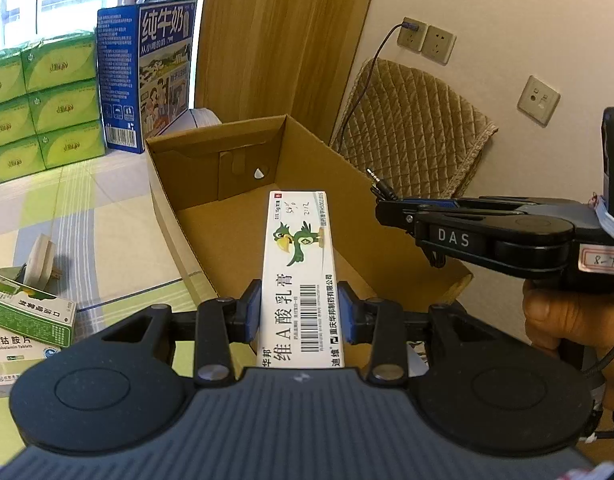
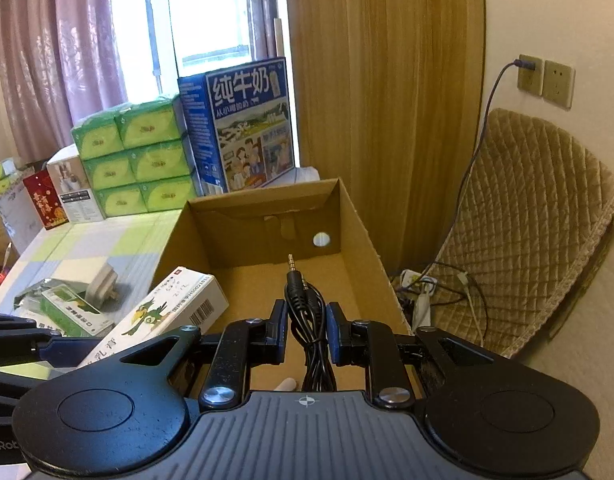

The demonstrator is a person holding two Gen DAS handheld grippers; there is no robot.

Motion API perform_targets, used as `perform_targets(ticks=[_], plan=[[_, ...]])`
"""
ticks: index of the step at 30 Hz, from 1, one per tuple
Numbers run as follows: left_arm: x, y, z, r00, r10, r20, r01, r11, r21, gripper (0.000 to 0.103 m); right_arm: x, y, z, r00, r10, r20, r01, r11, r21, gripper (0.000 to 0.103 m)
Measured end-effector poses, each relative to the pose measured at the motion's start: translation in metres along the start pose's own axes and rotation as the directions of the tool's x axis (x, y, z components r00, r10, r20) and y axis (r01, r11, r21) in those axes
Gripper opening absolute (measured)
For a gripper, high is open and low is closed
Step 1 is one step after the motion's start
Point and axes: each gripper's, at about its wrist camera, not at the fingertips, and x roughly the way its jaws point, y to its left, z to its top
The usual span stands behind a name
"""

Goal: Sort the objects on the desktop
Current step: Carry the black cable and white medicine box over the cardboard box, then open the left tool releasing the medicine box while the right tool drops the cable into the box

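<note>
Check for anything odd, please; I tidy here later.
Only the pile left of the cardboard box: a white plug adapter lies tipped on a torn green packet among loosely overlapping medicine boxes. Nothing spilled.

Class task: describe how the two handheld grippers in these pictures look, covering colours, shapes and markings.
Both are black. The left gripper and right gripper have blue finger pads, silver pivot screws, round side discs and a ribbed grey body with a crosshair mark. From the left view, the right one shows "DAS" lettering and a handwritten label.
</note>
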Motion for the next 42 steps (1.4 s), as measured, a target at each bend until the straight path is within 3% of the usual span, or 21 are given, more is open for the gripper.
perform_targets(ticks=[15,28,30,31,32,35,42], plan=[[0.025,0.003,-0.003,1.0,0.01,-0.002,-0.01,1.0,-0.018,0.034,0.016,-0.009,-0.003,0.999,-0.004,-0.032,0.005,1.0,0.021,0.017],[-0.002,0.023,-0.01,0.998,0.044,0.043,-0.041,0.998,-0.056,0.037,0.017,-0.002,-0.005,0.998,0.043,-0.036,-0.042,0.999,0.034,0.017],[-0.006,0.025,-0.013,0.997,0.057,0.048,-0.054,0.997,-0.057,0.041,0.015,0.0,-0.004,0.998,0.051,-0.025,-0.05,0.998,0.037,0.03],[-0.008,0.026,-0.014,0.997,0.062,0.05,-0.059,0.997,-0.059,0.043,0.013,0.0,-0.003,0.999,0.046,-0.015,-0.045,0.998,0.039,0.046],[-0.01,0.027,-0.015,0.997,0.065,0.052,-0.062,0.996,-0.061,0.043,0.011,0.0,-0.002,0.999,0.047,-0.005,-0.047,0.998,0.046,0.052],[-0.018,0.03,-0.02,0.995,0.078,0.057,-0.075,0.995,-0.066,0.051,0.003,0.0,-0.001,0.999,0.049,0.013,-0.05,0.997,0.059,0.052],[-0.041,0.047,-0.035,0.992,0.112,0.066,-0.105,0.989,-0.105,0.058,-0.024,0.01,-0.01,0.996,0.071,0.046,-0.075,0.992,0.1,0.054]])
